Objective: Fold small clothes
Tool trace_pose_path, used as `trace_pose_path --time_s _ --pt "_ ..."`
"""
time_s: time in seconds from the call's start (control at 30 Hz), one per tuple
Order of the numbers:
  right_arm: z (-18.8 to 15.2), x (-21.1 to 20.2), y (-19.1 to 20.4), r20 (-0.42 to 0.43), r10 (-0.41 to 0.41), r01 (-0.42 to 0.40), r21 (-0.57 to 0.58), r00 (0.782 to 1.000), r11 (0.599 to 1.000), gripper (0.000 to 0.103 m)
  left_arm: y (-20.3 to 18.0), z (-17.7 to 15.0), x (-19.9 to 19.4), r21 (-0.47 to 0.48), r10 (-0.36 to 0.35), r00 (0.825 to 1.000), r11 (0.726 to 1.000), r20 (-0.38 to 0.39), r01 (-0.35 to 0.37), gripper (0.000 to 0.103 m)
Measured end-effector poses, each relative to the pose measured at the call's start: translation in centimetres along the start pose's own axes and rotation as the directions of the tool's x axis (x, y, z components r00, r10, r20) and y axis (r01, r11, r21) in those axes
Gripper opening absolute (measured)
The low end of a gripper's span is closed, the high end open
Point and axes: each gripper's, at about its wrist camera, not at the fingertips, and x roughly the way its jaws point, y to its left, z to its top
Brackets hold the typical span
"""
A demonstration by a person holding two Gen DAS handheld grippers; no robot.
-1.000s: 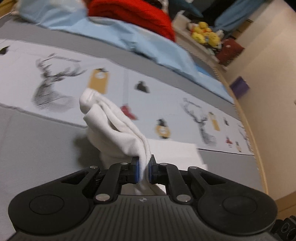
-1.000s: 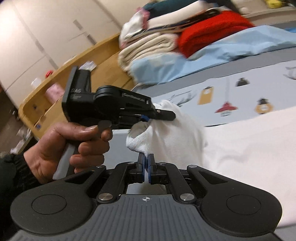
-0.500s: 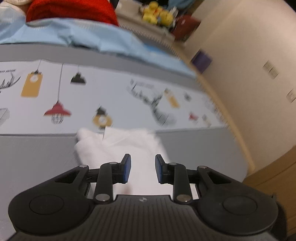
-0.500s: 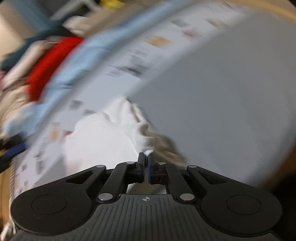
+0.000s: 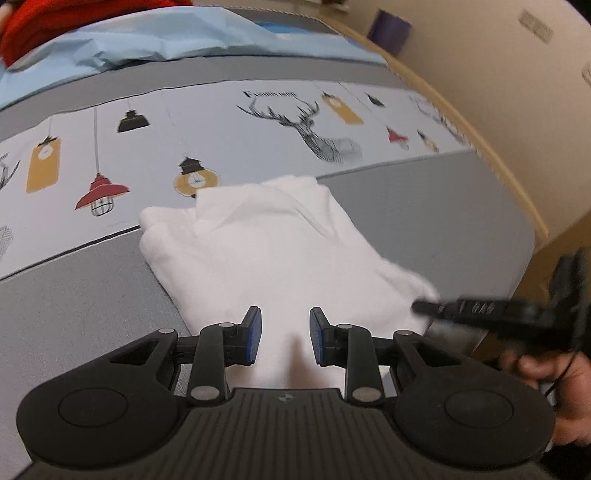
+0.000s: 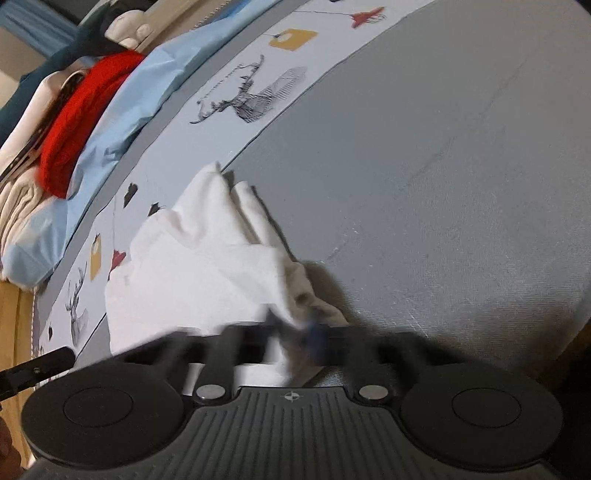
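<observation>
A white garment [image 5: 266, 258] lies folded on the grey bedspread [image 5: 424, 221], its far edge on the printed band. My left gripper [image 5: 284, 339] stands open just over the garment's near edge, with nothing pinched. At the right of the left wrist view my right gripper [image 5: 419, 307] reaches in, its tip at the garment's right corner. In the right wrist view the right gripper [image 6: 291, 332] is blurred. Its jaws are opening, and the garment's raised corner [image 6: 288, 310] still lies between them. The garment [image 6: 192, 273] spreads away to the left, where the left gripper [image 6: 37, 363] shows at the frame edge.
A light blue sheet [image 5: 166, 40] and a red knit [image 5: 55, 18] lie at the back of the bed. The stack of folded cloths [image 6: 22, 177] sits beside them. The bed's wooden rim [image 5: 480, 144] curves along the right. A purple bin [image 5: 389, 27] stands by the wall.
The left gripper has let go of the garment and stands open over it. The garment has come down from hanging to lying on the bed. The right gripper came down with its corner and its jaws part.
</observation>
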Motion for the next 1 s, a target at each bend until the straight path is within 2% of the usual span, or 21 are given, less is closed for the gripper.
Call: trace_pose_path --time_s 0.07,0.13,0.2,0.27,0.33,0.4,0.47,0.5,0.57,0.63,0.7,0.73,0.8,0.87,0.9,1.0 --pt "-0.2 -1.9 1.2 0.084 0.019 -0.015 -0.047 0.996 0.999 0.008 -0.5 -0.1 0.3 0.034 0.002 1.0 0.999 -0.005 -0.002 0.03" --pt "0.0 -3.0 1.9 0.118 0.046 -0.041 -0.046 0.992 0.998 0.008 -0.9 -0.2 0.8 0.06 0.004 1.0 0.998 -0.013 -0.003 0.03" --pt "0.2 -2.9 1.8 0.108 -0.003 0.007 -0.04 0.994 0.999 0.008 -1.2 -0.2 1.3 0.079 0.008 1.0 0.997 -0.025 -0.006 0.03" --pt "0.0 -1.4 1.1 0.042 -0.087 0.088 -0.043 0.995 0.995 0.009 -1.4 -0.3 2.2 0.097 0.026 0.998 0.995 -0.051 -0.021 0.03" --pt "-0.4 -0.4 0.4 -0.009 -0.147 0.147 -0.031 0.989 0.989 0.016 -1.7 -0.6 3.5 0.136 0.065 0.993 0.989 -0.097 -0.051 0.03" --pt "-0.4 -0.7 0.5 0.011 -0.173 0.173 -0.043 0.985 0.984 0.022 -1.9 -1.3 5.1 0.181 0.133 0.978 0.978 -0.162 -0.103 0.03" --pt "-0.2 -1.7 1.6 0.089 -0.189 0.197 -0.105 0.978 0.975 0.022 -1.7 -2.0 6.7 0.215 0.212 0.95 0.963 -0.231 -0.162 0.03" --pt "-0.1 -2.4 2.4 0.153 -0.191 0.214 -0.147 0.969 0.966 0.022 -1.6 -2.0 6.7 0.217 0.217 0.948 0.962 -0.233 -0.167 0.03" --pt "0.0 -3.5 3.6 0.241 -0.151 0.207 -0.225 0.959 0.952 0.022 -1.6 -1.6 6.1 0.208 0.202 0.96 0.965 -0.195 -0.161 0.03" --pt "-0.1 -3.8 4.8 0.272 -0.084 0.169 -0.304 0.958 0.938 0.022 -1.4 -1.0 5.3 0.18 0.174 0.973 0.973 -0.152 -0.146 0.03" --pt "-0.2 -3.2 5.2 0.244 -0.042 0.131 -0.362 0.969 0.923 0.022 -1.2 -0.6 4.9 0.152 0.161 0.978 0.978 -0.131 -0.14 0.03" --pt "-0.2 -2.2 5.3 0.203 -0.038 0.113 -0.37 0.978 0.922 0.022 -1.1 -0.5 4.8 0.144 0.161 0.98 0.979 -0.12 -0.143 0.03" --pt "-0.3 0.3 4.6 0.101 -0.112 0.142 -0.376 0.989 0.916 0.022 -1.0 -0.3 4.6 0.139 0.161 0.982 0.979 -0.102 -0.147 0.03" --pt "-0.7 2.8 3.5 0.035 -0.23 0.224 -0.404 0.973 0.887 0.025 -1.2 -0.2 4.6 0.139 0.168 0.981 0.978 -0.092 -0.155 0.03" --pt "-0.8 3.7 3.3 0.013 -0.264 0.246 -0.412 0.964 0.877 0.032 -1.2 -0.2 4.7 0.14 0.174 0.98 0.977 -0.094 -0.16 0.03" --pt "-0.8 4.2 3.2 -0.001 -0.28 0.257 -0.398 0.96 0.881 0.033 -1.2 -0.5 5.4 0.165 0.206 0.972 0.968 -0.113 -0.186 0.03"
